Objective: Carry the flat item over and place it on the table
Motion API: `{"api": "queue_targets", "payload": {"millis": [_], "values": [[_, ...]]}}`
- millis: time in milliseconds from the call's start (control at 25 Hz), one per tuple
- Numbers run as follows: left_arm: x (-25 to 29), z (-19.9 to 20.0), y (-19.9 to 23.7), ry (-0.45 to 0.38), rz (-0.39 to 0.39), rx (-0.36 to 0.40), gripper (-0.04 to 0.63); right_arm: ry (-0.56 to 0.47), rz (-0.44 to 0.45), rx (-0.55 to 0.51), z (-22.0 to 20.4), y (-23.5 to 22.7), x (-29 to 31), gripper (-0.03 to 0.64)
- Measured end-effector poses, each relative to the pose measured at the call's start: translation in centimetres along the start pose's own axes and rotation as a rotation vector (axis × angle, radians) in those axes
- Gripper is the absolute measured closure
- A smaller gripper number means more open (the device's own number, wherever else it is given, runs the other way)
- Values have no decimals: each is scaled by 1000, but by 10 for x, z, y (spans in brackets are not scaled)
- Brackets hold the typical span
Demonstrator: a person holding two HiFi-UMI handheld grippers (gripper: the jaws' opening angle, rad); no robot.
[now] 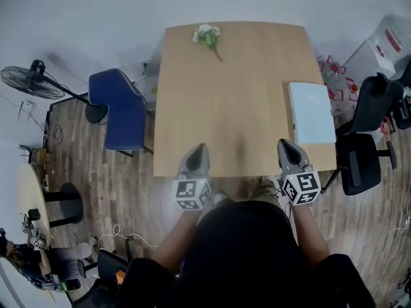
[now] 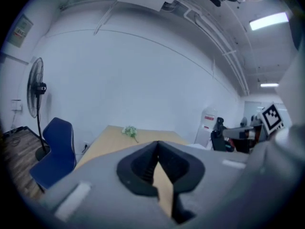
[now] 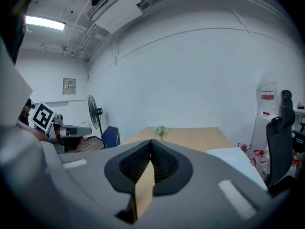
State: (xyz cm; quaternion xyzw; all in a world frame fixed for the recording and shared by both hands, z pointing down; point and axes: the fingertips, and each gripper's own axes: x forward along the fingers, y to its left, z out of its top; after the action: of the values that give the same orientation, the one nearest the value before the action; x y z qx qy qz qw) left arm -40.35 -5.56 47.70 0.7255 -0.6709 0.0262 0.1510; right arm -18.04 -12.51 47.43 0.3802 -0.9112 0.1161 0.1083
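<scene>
The flat item is a white, book-like slab [image 1: 311,112] lying on the right side of the wooden table [image 1: 225,101]; it also shows low at the right in the right gripper view [image 3: 234,157]. My left gripper [image 1: 198,148] hangs over the table's near edge, shut with nothing in it. My right gripper [image 1: 286,144] is over the same edge, just short of the slab's near end, also shut and empty. In the left gripper view [image 2: 157,145] and the right gripper view [image 3: 151,142] the jaws meet at their tips, and only tabletop shows through the slit below.
A small bunch of white flowers [image 1: 207,36] lies at the table's far edge. A blue chair [image 1: 119,110] stands at the left side, with a floor fan [image 1: 27,81] beyond it. Black office chairs [image 1: 363,156] crowd the right side. A round table [image 1: 29,197] sits at far left.
</scene>
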Motion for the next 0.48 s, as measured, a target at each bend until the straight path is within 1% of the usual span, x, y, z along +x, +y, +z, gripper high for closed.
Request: {"api": "queue_targets", "payload": {"millis": [120,200,280,360,480], "values": [[-7,17,-3,-46,-22,39,595,1,-32,4,3,8,0,615],[-8,23,-3,-58,-28,63,595,-2,-55,-6,8,10,1,615],[-7,27,0,-65,-29,63,595,-5,-68,-20,14,10,4,615],[-8,30,4,-72,-18,47,595,-5,-69,-30,18,11,6,615],[-12,32,4,-79,1,47,595,-3,-74,-47,22,13,6,615]]}}
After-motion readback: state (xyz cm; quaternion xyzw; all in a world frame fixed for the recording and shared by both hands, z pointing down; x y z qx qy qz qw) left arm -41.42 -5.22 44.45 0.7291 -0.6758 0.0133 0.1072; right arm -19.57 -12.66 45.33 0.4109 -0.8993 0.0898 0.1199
